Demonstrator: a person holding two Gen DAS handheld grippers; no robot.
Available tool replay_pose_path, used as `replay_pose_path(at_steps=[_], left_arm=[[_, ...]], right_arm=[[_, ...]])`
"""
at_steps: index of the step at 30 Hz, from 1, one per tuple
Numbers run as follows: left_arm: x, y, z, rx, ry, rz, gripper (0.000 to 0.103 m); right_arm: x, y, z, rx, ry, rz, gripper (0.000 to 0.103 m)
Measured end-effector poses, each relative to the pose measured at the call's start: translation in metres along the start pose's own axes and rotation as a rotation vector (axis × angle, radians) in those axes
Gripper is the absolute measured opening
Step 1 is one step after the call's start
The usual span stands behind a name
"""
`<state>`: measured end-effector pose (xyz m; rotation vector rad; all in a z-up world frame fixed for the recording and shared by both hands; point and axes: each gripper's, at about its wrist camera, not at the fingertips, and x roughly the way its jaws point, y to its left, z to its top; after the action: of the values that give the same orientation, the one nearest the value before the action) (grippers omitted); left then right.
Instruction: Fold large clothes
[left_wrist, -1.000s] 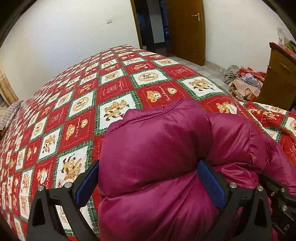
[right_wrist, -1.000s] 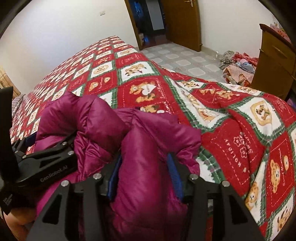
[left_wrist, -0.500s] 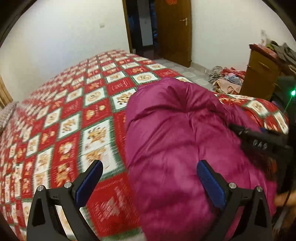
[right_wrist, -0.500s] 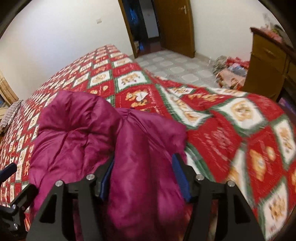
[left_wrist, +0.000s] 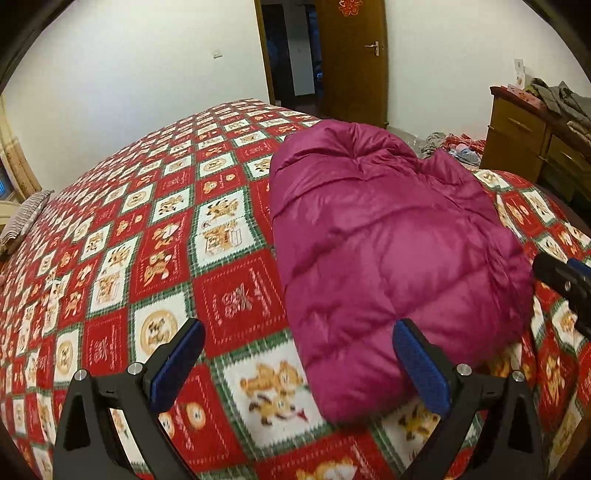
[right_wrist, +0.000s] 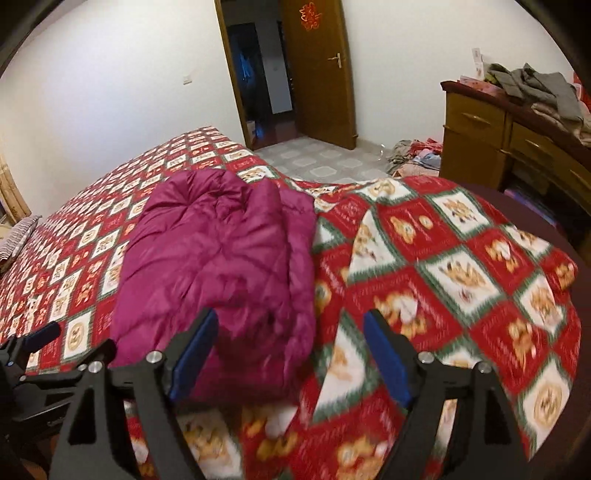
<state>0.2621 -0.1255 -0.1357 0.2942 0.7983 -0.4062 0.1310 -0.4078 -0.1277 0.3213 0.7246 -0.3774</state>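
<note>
Puffer jacket (left_wrist: 384, 251), magenta and quilted, lies as a compact folded bundle on the bed (left_wrist: 155, 236), on the teddy-bear quilt near the foot corner closest to the wooden dresser (right_wrist: 491, 136). I judge the folding itself is done or nearly so; at most a tidy of the bulging far end is left. My left hand-held gripper (left_wrist: 297, 363) is released, fingers spread with nothing between them, its right pad just at the bundle's near edge. My right hand-held gripper (right_wrist: 290, 350) is likewise spread wide and empty beside the jacket. The right view alone shows the quilt rumpled toward the dresser and the tiled floor (right_wrist: 317, 162); the left shows the far side of the bed.
</note>
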Motion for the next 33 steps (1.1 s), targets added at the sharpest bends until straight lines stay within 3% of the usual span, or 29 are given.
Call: replay_pose_path(at_steps=[6,9,22,33], left_arm=[[-0.021,0.001,-0.017,-0.006,-0.018,-0.004,0.102],[-0.033,0.005,-0.024,-0.037,-0.033,-0.029,0.102],[-0.079,0.011,-0.05,-0.072,-0.11,-0.033,0.102],[-0.129,0.015,-0.06,-0.093,-0.203,0.02,0.102]], right_arm=[[-0.023,0.012,-0.023,-0.033,-0.028,-0.02,0.084],[-0.035,0.016,-0.033,-0.031,-0.051,-0.025,0.092],[-0.065,0.026,-0.056,0.045,-0.108,-0.037,0.092],[-0.114,0.039,-0.052,0.043,-0.257,-0.027,0.095]])
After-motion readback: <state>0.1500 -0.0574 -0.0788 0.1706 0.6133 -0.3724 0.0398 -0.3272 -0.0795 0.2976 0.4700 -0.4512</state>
